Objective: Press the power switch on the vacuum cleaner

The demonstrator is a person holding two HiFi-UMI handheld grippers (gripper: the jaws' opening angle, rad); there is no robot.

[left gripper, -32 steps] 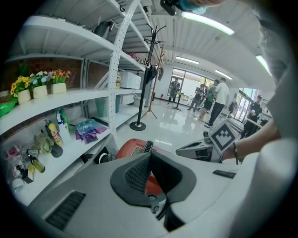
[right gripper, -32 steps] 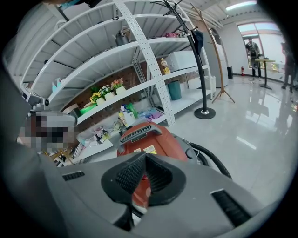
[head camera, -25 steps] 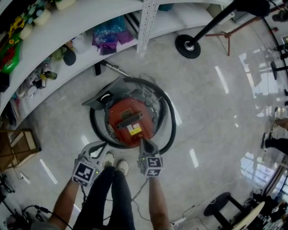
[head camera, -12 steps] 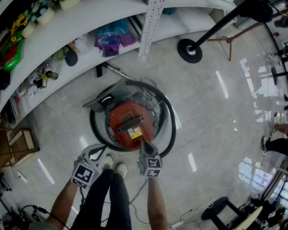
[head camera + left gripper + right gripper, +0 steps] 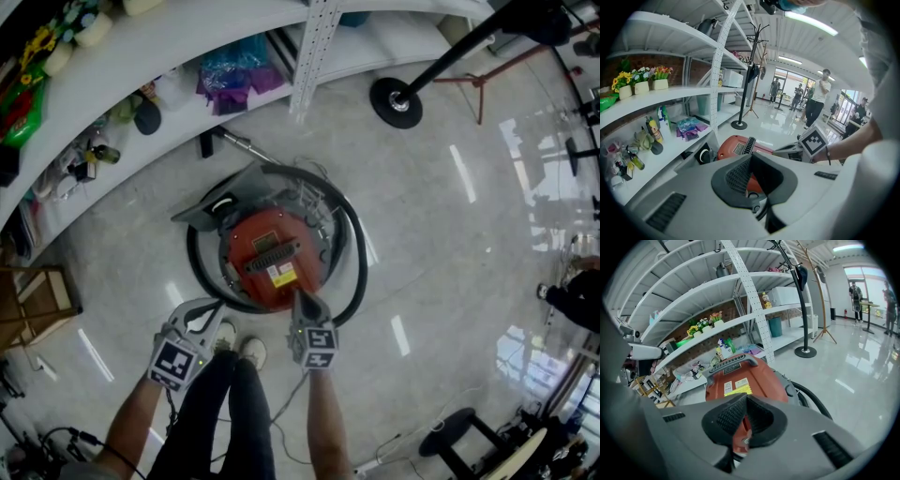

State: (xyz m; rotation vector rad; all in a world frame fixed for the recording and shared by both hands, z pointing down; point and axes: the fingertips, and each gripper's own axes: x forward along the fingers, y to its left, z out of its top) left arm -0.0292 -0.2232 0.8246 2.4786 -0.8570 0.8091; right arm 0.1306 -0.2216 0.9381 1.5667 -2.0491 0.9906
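Observation:
A round red vacuum cleaner [image 5: 275,255] with a black handle stands on the floor, its black hose [image 5: 357,255] looped around it. My right gripper [image 5: 299,295] is shut and empty; its tip rests at the near edge of the red top. In the right gripper view the joined jaws [image 5: 746,397] cover the lower part of the red body [image 5: 740,378], so the contact spot is hidden. My left gripper [image 5: 216,305] hangs shut and empty just left of the vacuum's near side, apart from it. The left gripper view [image 5: 750,155] shows the red body [image 5: 736,146] beyond the jaws.
White shelving [image 5: 178,47] with bottles, bags and flowers curves behind the vacuum. A coat stand's round base [image 5: 394,101] stands at the back right, a wooden frame [image 5: 37,305] at the left. My shoes [image 5: 242,345] are close to the vacuum. People stand far off [image 5: 816,96].
The head view has shifted a little. Both grippers and the vacuum hold the same places relative to each other.

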